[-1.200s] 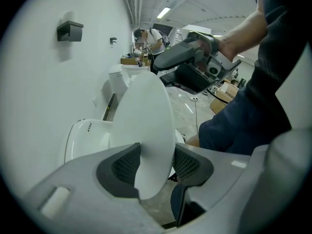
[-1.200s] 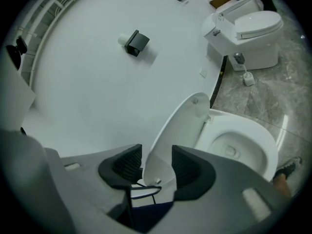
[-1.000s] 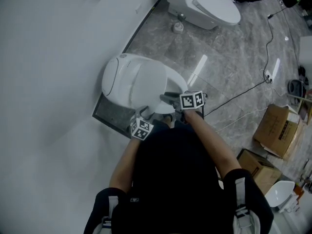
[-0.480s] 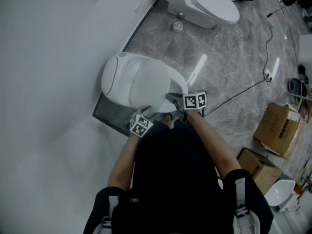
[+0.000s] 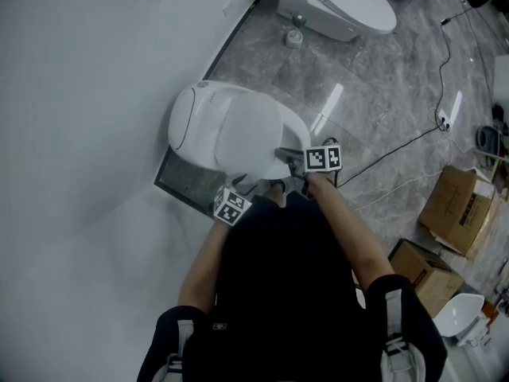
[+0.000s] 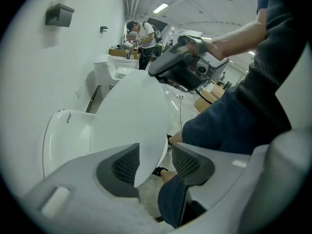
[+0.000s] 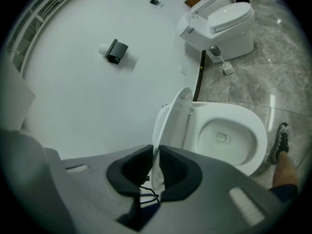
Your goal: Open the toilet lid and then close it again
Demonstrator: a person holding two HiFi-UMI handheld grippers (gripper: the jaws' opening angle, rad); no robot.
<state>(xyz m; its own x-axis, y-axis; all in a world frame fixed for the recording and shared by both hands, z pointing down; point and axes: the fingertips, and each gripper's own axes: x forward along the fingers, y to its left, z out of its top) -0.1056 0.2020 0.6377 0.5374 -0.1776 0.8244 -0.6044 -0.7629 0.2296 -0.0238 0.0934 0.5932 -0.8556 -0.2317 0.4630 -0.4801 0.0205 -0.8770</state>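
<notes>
White wall [image 5: 79, 94] backs the raised toilet lid [image 5: 242, 130]. Right hand-held gripper [image 7: 155, 167], just closed, pinches its rim; left hand-held gripper [image 6: 153, 162], just opened, straddles it unclamped. Recommend a slow, hinge-following swing.

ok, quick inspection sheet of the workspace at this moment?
Surface: grey marble floor.
Job's things: toilet lid raised, bowl exposed.
Clutter: cardboard boxes at right.
Grippers: right gripper jaws have just been closing, now clamped on the lid's edge; left gripper jaws have just been opening, lid edge between them, not pressed.
Cables: black cable across floor.
Surroundings: white wall, second toilet, person beyond.
</notes>
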